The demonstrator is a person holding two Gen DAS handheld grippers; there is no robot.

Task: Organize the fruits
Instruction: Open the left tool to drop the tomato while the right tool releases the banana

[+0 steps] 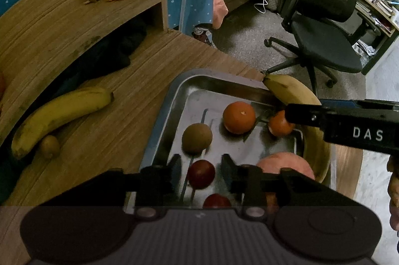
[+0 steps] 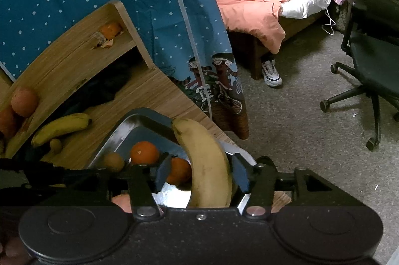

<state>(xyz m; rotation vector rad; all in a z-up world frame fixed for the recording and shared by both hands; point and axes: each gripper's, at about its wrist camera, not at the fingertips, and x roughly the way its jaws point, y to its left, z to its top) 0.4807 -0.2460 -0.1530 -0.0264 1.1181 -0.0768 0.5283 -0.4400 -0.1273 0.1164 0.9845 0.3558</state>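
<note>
A banana [image 2: 209, 165] sits between the spread right tongs [image 2: 202, 175], over the tray [image 1: 174, 100] at the worktop's edge. The left tongs [image 1: 200, 171] are spread over a plum [image 1: 201, 174]. It seems the banana is being set down; next, the banana [image 1: 62, 112] by the shelf must be fetched.

The lower end of the banana [image 2: 210, 170] on the tray [image 2: 117, 132] is hidden behind the body of the right gripper [image 2: 202, 174]. Whether the pads press this banana I cannot tell. Nearer than the tray's middle, a pink round fruit [image 1: 286, 162] is half covered by a finger of the left gripper [image 1: 200, 169], and a red fruit [image 1: 216, 200] is cut by its body. Left of the tray, under the shelf [image 1: 74, 13], a dark thing [image 1: 109, 53] is too dim to name.
</note>
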